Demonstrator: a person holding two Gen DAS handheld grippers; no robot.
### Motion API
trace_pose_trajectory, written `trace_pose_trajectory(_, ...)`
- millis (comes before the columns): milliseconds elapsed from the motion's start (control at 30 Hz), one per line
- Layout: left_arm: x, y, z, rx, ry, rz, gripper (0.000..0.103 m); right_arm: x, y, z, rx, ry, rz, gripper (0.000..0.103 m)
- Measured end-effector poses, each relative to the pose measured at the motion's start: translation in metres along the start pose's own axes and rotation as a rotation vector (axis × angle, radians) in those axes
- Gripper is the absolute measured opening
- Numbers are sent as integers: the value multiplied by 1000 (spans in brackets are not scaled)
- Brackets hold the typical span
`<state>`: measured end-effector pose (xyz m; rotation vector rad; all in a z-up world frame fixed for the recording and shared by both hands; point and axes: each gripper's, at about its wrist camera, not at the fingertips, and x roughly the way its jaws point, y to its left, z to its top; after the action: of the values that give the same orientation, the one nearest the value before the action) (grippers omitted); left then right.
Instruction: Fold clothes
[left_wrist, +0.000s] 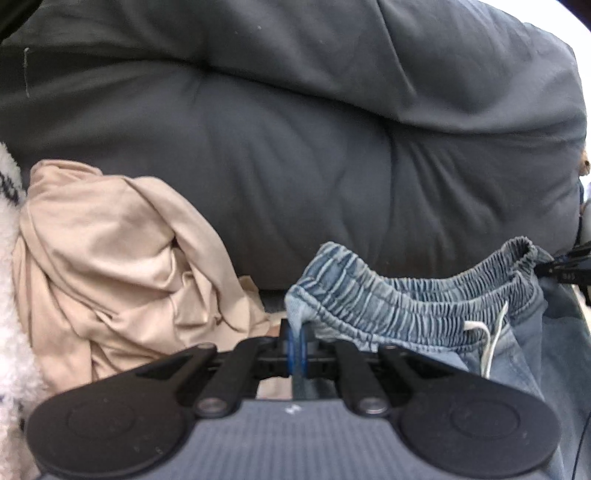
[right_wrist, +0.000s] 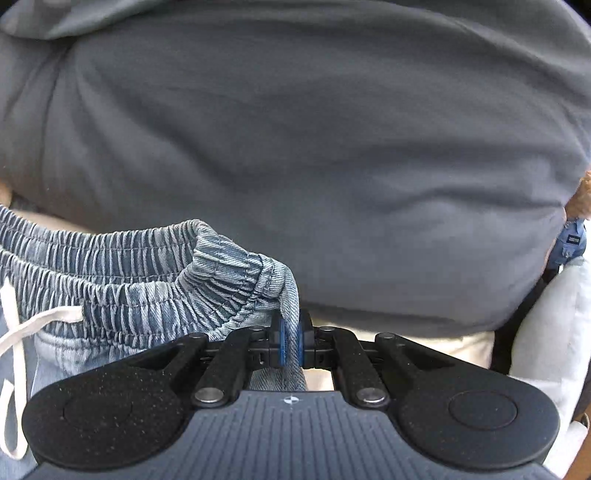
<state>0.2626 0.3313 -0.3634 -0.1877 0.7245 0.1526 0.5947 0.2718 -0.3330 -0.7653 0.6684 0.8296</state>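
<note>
Left gripper (left_wrist: 297, 349) pinches one end of the denim shorts (left_wrist: 406, 299) waistband; right gripper (right_wrist: 290, 343) clamps the other end. Both level, facing a dark grey sofa cushion (left_wrist: 295, 147). Waistband ribbed, elastic, sagging between them; white drawstring (right_wrist: 14, 325) dangling. Crumpled beige garment (left_wrist: 122, 258) lies left.

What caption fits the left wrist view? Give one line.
Left gripper pinches denim shorts at the waistband beside a beige garment.
</note>
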Motion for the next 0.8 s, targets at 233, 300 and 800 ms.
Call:
trace_pose_trajectory(233, 40, 2, -9, 29, 120, 57, 6, 50, 1, 2, 73, 51, 90, 6)
trace_pose_trajectory(300, 38, -4, -3, 55, 114, 75, 13, 65, -3, -3, 94, 57, 122, 13)
trace_pose_trajectory(800, 27, -61, 35, 241, 66, 129, 47, 0, -68, -53, 264, -24, 248, 55)
